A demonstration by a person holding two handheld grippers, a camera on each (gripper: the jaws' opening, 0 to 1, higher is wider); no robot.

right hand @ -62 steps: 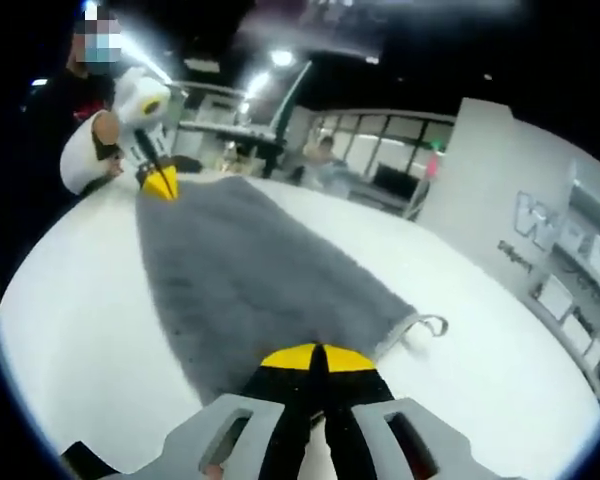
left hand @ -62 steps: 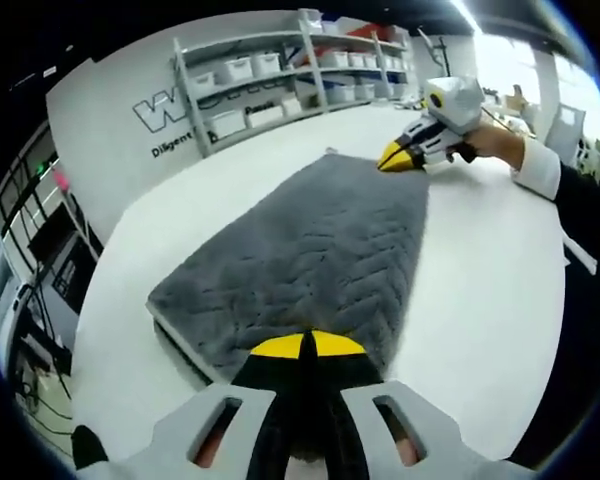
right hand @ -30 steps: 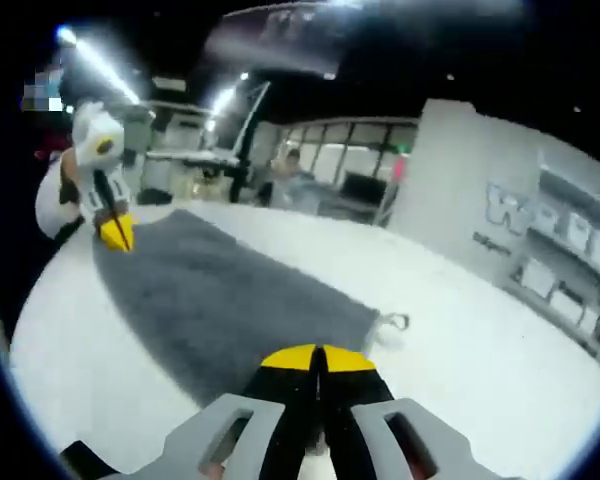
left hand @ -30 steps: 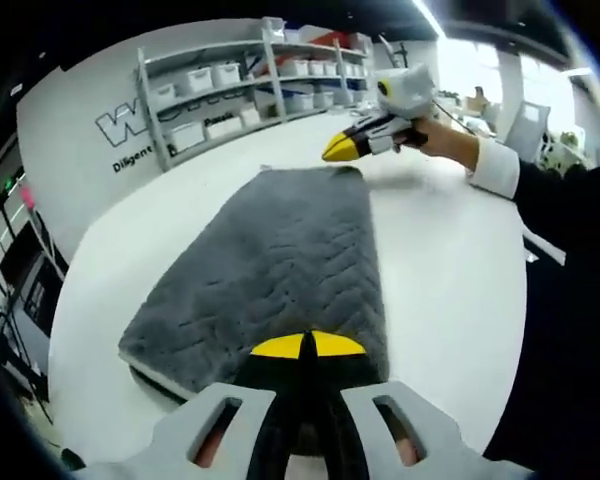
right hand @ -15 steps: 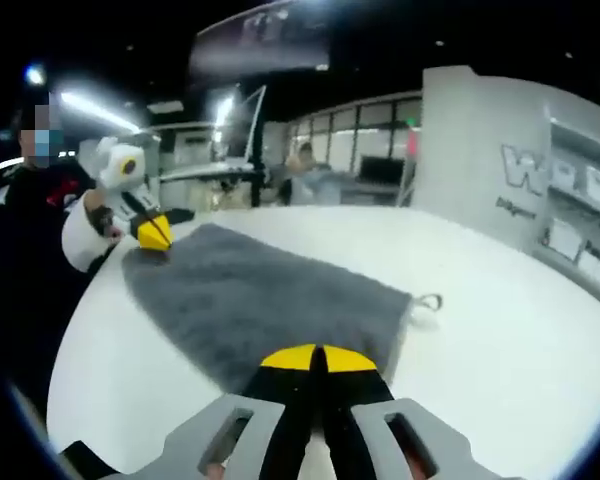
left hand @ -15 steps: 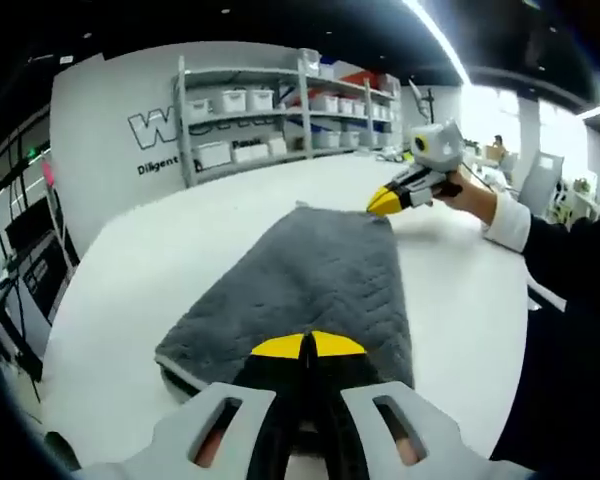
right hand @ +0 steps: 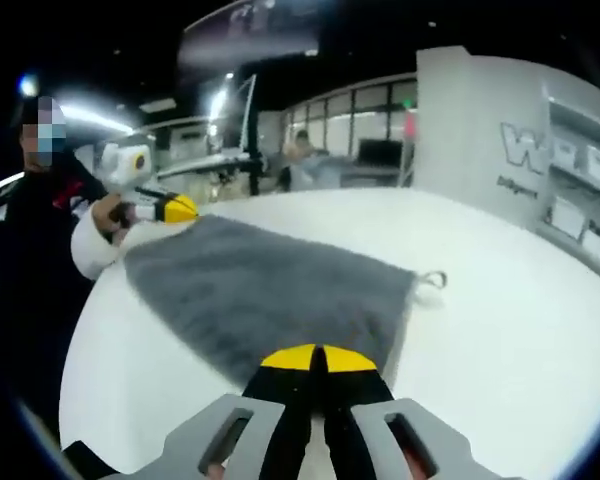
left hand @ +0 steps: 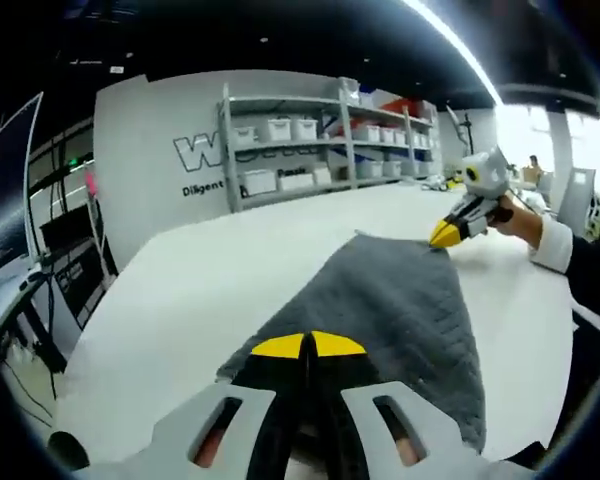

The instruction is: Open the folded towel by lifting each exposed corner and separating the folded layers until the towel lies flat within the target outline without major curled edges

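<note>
Lifted towel (left hand: 400,300); its hanging loop (right hand: 435,279) faces right hand-held gripper (right hand: 318,357).

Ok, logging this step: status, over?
Both grippers shut on towel corners. Towel grey, spread on white table. Nothing in the way.

The left gripper view looks low along the towel (left hand: 400,300) toward the shelves (left hand: 320,140). The right gripper view faces back from the opposite end; both share the towel and table (right hand: 500,330)

One grey towel (left hand: 400,310), two tools (left hand: 306,345) (right hand: 318,358), one white table (left hand: 210,280), one shelving rack (left hand: 320,140).
</note>
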